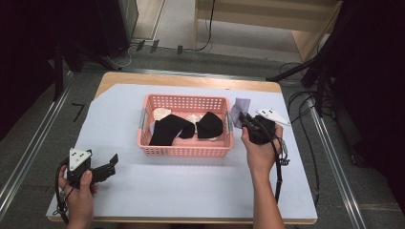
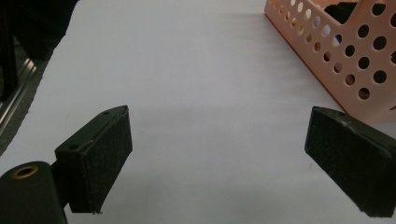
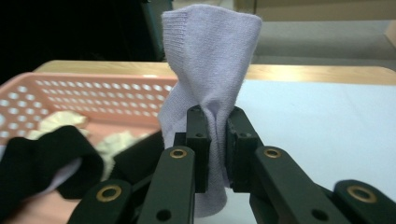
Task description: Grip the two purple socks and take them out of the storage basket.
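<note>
High view shows the right gripper (image 1: 244, 118) just beside the right end of the pink basket (image 1: 185, 150), lifted off the table with a pale lilac sock (image 1: 240, 109) pinched in it. Seen from the right gripper view, the jaws are pressed together on the sock's (image 3: 210, 84) middle, so that the cloth bunches at the grip, stands up above the jaws and hangs a little below them; its long axis runs up and down, across the line of the jaws. The basket (image 3: 93, 93) lies to the left of this gripper in that view, holding black socks (image 1: 168, 130) and some white ones (image 1: 161, 113).

The left gripper (image 1: 106, 168) rests well apart, near the front left of the white table cover (image 1: 191, 186), its jaws spread wide with nothing between them; the left gripper view has only bare cover between the pads (image 2: 105, 158) and the basket's corner (image 2: 345, 51) off to one side.

Judging by this, the right hand is far nearer, and the sock sits outside the basket's right wall, with open cover to its right.
</note>
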A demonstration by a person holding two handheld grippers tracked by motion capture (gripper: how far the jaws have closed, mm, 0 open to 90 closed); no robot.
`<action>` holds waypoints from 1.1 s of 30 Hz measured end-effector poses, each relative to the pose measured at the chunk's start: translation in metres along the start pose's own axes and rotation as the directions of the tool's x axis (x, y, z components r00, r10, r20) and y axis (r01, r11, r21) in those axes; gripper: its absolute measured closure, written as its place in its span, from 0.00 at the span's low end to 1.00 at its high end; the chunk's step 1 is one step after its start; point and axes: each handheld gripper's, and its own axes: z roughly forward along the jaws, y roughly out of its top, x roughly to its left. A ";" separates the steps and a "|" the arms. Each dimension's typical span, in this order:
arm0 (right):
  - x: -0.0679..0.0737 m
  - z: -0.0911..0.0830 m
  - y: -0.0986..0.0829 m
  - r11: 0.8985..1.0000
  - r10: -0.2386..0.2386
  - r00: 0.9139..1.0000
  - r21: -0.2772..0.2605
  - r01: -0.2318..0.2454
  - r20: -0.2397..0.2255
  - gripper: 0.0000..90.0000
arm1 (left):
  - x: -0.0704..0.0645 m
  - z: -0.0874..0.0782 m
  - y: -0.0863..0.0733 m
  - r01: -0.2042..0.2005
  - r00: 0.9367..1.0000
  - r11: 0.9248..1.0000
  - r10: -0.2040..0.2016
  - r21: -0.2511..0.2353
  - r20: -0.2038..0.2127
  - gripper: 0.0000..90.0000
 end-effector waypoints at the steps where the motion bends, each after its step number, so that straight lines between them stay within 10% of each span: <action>1: -0.004 0.000 -0.002 1.000 -0.004 1.000 0.005 0.004 0.011 0.91 | 0.000 0.000 0.000 0.000 1.000 1.000 0.000 -0.001 0.000 0.09; 12: -0.040 -0.001 -0.032 0.993 -0.003 0.987 0.118 -0.016 0.160 0.90 | 0.000 0.000 0.000 -0.001 1.000 1.000 0.001 0.001 0.002 0.09; 16: -0.044 -0.003 -0.033 0.992 0.037 0.974 0.112 -0.064 0.225 0.76 | 0.000 0.000 0.000 -0.001 1.000 1.000 0.001 0.002 0.001 0.09; 27: 0.024 0.004 -0.005 0.997 -0.029 0.997 0.069 0.024 0.070 0.68 | 0.000 0.000 0.000 -0.008 1.000 1.000 0.008 0.004 -0.001 0.09; 33: 0.076 0.032 0.000 0.987 -0.107 0.994 0.118 0.109 -0.031 0.68 | 0.000 0.000 0.000 -0.009 1.000 1.000 0.009 0.003 0.002 0.09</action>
